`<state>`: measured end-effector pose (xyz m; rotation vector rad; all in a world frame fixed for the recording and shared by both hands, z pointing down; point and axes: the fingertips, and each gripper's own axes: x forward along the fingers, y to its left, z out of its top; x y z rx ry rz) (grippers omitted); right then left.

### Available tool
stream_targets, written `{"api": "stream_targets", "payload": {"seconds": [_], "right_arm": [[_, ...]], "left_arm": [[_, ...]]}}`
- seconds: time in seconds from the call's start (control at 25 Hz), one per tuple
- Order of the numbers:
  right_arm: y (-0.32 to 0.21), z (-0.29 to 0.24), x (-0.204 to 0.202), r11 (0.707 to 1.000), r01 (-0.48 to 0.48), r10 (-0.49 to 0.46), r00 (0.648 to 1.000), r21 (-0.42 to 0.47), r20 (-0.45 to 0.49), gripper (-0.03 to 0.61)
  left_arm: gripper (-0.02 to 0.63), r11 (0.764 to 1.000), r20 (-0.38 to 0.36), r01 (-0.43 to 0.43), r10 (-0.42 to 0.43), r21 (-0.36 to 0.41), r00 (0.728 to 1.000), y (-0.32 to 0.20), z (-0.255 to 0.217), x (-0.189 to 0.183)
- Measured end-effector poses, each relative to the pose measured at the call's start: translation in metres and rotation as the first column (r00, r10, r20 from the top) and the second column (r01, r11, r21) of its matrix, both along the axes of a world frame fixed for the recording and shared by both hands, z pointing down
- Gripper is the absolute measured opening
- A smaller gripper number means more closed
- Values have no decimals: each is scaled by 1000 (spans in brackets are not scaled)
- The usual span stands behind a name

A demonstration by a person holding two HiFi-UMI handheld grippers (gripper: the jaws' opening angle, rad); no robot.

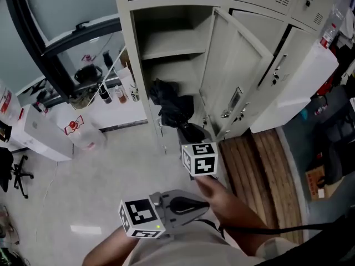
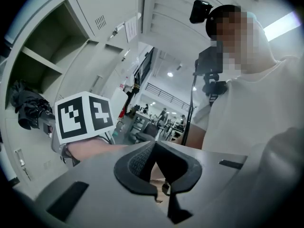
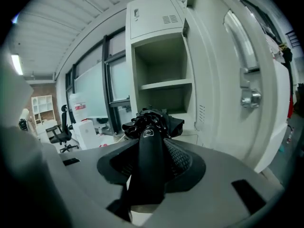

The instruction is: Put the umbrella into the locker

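- Umbrella (image 1: 176, 111), black and folded, sits at the mouth of the tall pale locker (image 1: 136, 65). Its bunched canopy leads into the lower compartment, under the shelf (image 1: 172, 51). I cannot tell whether it rests on the compartment floor.
- Locker door (image 1: 233, 76) is swung wide to the right, leaving the opening clear for the umbrella.
- Right gripper (image 3: 152, 148) has its jaws clamped on the umbrella's thick handle. It holds the handle lengthwise, likely so the canopy end goes in first.
- Left gripper (image 2: 154, 146) is held back near the person's body, jaws together on nothing. It seems to have no part in this step.
- Pale grey floor (image 1: 100, 193) lies below, with a wooden strip (image 1: 260, 165) in front of the neighbouring lockers.
- White boxes (image 1: 39, 132) and a few bottles (image 1: 105, 93) stand to the left, beside a dark-framed window.
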<state>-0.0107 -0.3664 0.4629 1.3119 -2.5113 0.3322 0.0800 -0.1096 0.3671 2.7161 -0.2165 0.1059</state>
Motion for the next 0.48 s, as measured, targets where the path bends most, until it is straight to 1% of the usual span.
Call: {"api": "stream_targets", "payload": {"seconds": [0.12, 0.24, 0.36, 0.48], "right_arm": [[-34, -2, -19, 998, -65, 65, 998, 14, 6, 153], [-69, -5, -35, 992, -122, 122, 992, 37, 8, 153], [-104, -7, -45, 983, -174, 173, 985, 55, 22, 153], [-135, -8, -50, 977, -206, 205, 978, 55, 21, 153]], "left_arm": [[11, 999, 7, -33, 33, 16, 999, -18, -5, -36], [11, 999, 22, -51, 51, 9, 998, -34, -2, -69], [9, 998, 27, -62, 61, 8, 998, -47, 1, -94], [9, 999, 22, -52, 52, 0, 998, -61, 2, -110]]}}
